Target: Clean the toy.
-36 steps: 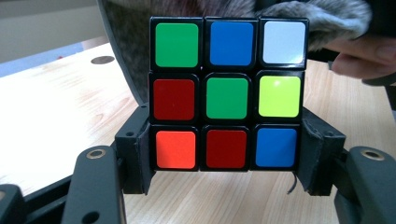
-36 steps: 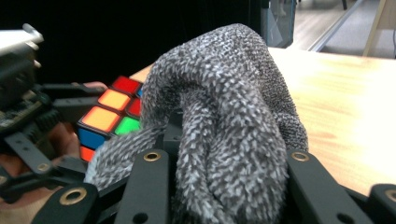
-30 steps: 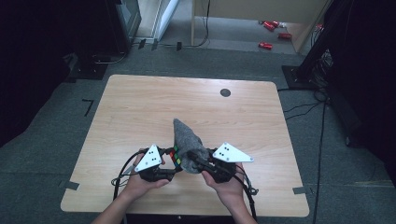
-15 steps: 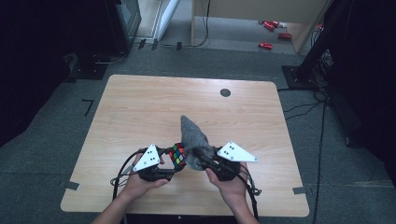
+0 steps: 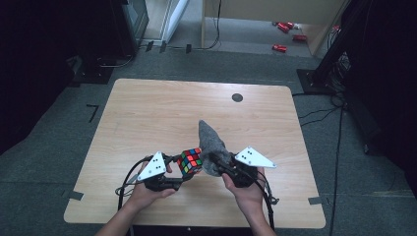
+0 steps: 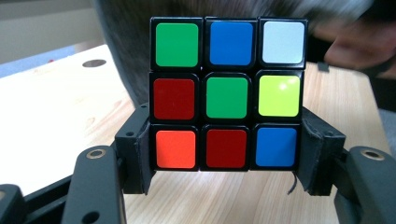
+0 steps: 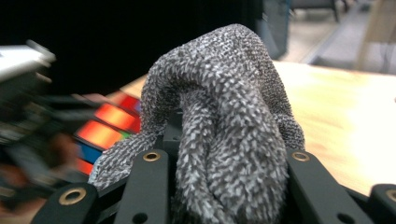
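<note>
The left gripper (image 5: 183,169) holds a cube (image 5: 190,162) between its jaws. In the left gripper view the two jaws press on opposite sides of the cube's (image 6: 227,94) bottom row, and the cube stands upright above them, clear of the table (image 6: 56,112). The face toward that camera shows green, blue and white on top, red, green and yellow in the middle, and orange, red and blue at the bottom.

The right gripper (image 5: 220,164) is closed on a grey cloth (image 5: 212,147). In the right gripper view the cloth (image 7: 224,126) is bunched between the jaws and rises above them in a folded hump. In the high view the cloth stands up from the jaw tips, pointing away from the person.

The cube is just left of the cloth, and the two appear to touch or nearly touch. Both grippers are near the table's (image 5: 147,113) near edge, each in one hand (image 5: 248,194).
</note>
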`<state>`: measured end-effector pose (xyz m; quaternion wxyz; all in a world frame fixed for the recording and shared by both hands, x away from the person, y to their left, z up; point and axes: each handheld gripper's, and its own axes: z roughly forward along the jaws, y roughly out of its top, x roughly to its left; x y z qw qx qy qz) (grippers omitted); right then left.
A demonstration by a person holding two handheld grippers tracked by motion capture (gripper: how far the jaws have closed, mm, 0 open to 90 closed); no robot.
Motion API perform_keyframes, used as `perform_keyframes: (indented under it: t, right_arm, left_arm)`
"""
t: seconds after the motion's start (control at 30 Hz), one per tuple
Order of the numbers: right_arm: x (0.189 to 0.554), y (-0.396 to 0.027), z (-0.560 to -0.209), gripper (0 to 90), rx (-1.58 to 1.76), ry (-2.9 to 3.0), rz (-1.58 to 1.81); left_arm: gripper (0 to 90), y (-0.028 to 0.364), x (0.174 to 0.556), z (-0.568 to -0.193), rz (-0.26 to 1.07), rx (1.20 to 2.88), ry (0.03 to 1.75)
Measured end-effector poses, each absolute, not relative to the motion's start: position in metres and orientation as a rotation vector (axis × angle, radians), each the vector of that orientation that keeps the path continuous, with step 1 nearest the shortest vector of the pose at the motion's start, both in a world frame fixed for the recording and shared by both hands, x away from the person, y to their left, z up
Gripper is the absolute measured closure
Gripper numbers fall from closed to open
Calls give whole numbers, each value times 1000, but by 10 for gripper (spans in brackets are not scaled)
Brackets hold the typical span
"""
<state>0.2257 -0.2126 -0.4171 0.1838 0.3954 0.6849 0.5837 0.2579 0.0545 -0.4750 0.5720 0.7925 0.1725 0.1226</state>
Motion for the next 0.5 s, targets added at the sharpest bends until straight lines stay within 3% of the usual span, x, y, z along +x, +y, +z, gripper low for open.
perform_keyframes:
  t: [0.2,0.5]
  right_arm:
    - [216,-191,-414,664,989,2016,1653]
    - [238,-225,-436,664,1201,1942,1527]
  left_arm:
    - [346,49,251,-472,294,1863,369]
    - [346,57,257,-472,284,1839,398]
